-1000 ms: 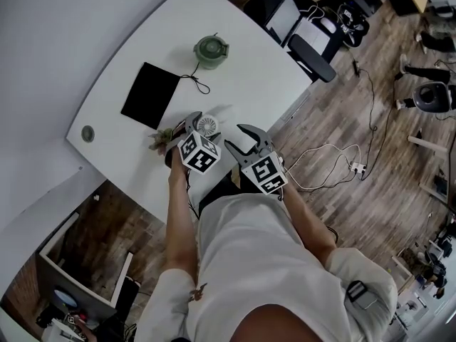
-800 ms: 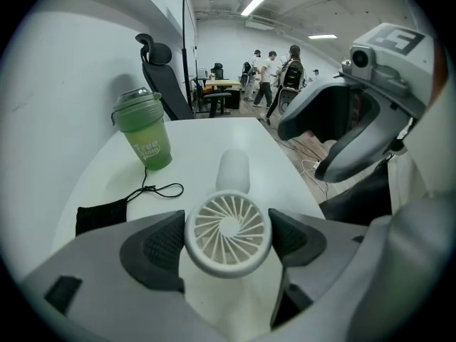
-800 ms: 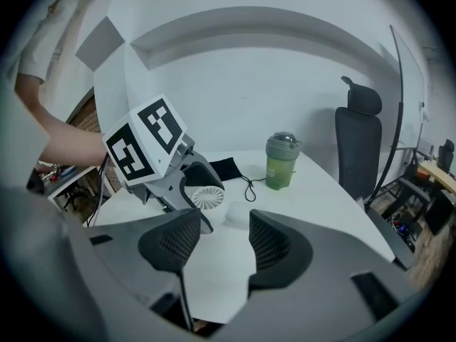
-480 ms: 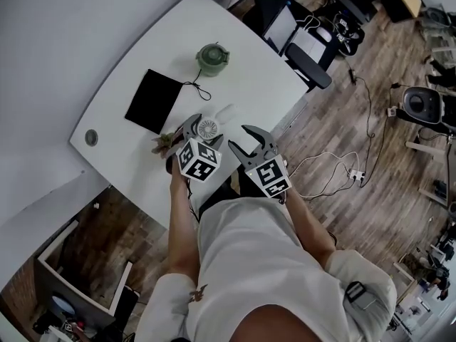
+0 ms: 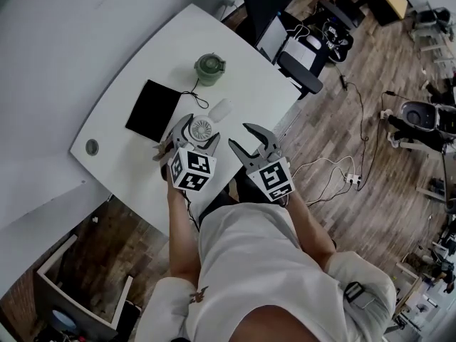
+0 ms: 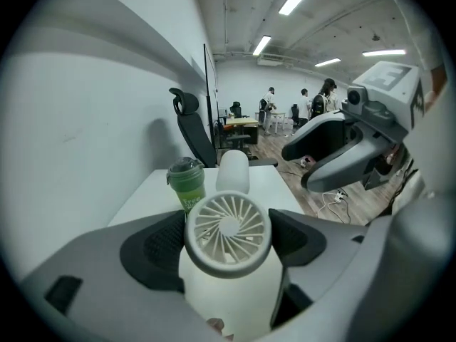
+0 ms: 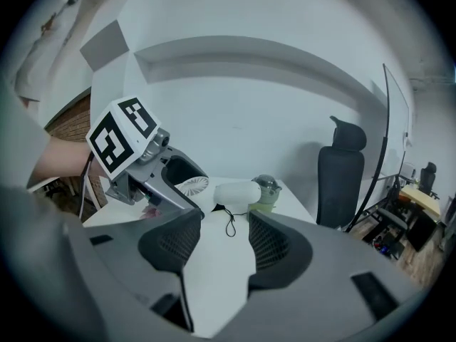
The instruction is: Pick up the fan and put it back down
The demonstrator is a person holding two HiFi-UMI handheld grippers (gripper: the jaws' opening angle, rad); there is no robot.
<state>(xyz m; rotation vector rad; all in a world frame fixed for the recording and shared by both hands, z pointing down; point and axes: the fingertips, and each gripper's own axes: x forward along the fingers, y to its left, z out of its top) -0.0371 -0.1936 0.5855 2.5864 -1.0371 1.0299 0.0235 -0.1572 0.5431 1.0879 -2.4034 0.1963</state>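
Green cup [image 5: 210,68], black pad [image 5: 152,110] and white cylinder [image 5: 221,110] lie beyond. Left gripper [image 5: 201,130] clamps the fan [image 6: 228,226] between its jaws; right gripper [image 7: 221,232] gapes empty.

Green lidded cup [image 5: 209,69] beside black pad [image 5: 152,110], perhaps a tablet, on table [image 5: 142,63]

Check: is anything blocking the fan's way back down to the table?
Nothing visible does. The fan, gripped by the left gripper, hangs over bare table; the white oblong object and black pad lie aside.
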